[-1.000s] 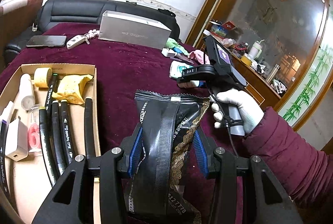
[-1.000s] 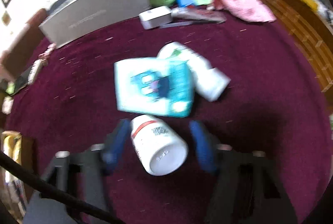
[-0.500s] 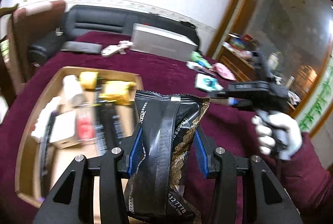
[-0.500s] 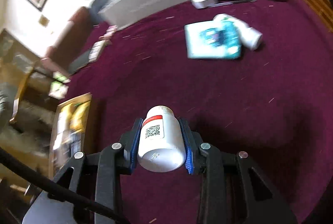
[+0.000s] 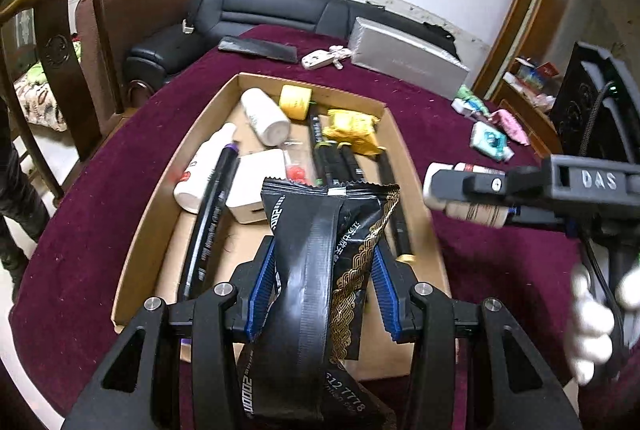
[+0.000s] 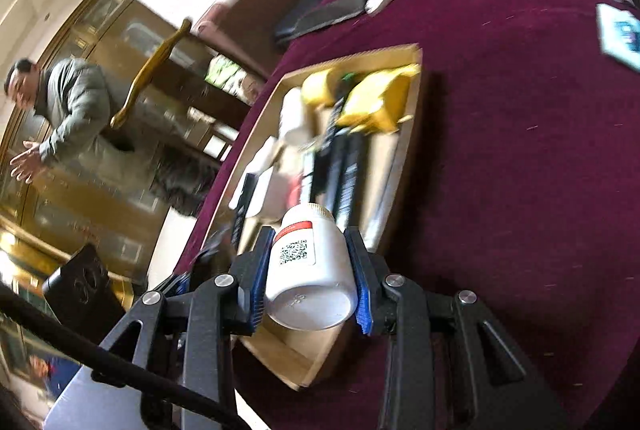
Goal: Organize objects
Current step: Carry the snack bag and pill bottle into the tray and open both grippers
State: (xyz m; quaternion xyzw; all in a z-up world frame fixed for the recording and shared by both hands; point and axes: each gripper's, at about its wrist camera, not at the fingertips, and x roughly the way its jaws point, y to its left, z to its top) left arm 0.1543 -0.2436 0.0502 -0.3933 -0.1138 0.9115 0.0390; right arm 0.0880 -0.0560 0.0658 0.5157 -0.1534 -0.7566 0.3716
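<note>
A black snack packet with gold pattern stands upright between the blue pads of my left gripper, which is shut on it above the near end of the cardboard tray. My right gripper is shut on a white pill bottle with a red band and QR label, held over the tray's near right corner. In the left wrist view that bottle and the right gripper come in from the right, beside the tray's right wall. The tray holds white bottles, black pens, a yellow roll, a yellow packet and a white charger.
The tray lies on a round table with a maroon cloth. A grey box, a phone, keys, a teal packet and pink cloth lie farther back. A wooden chair stands left; a person stands beyond the table.
The right gripper closed on the white bottle, lifted it off the cloth and carried it left to the tray. The left gripper swung left with the packet, over the tray.
</note>
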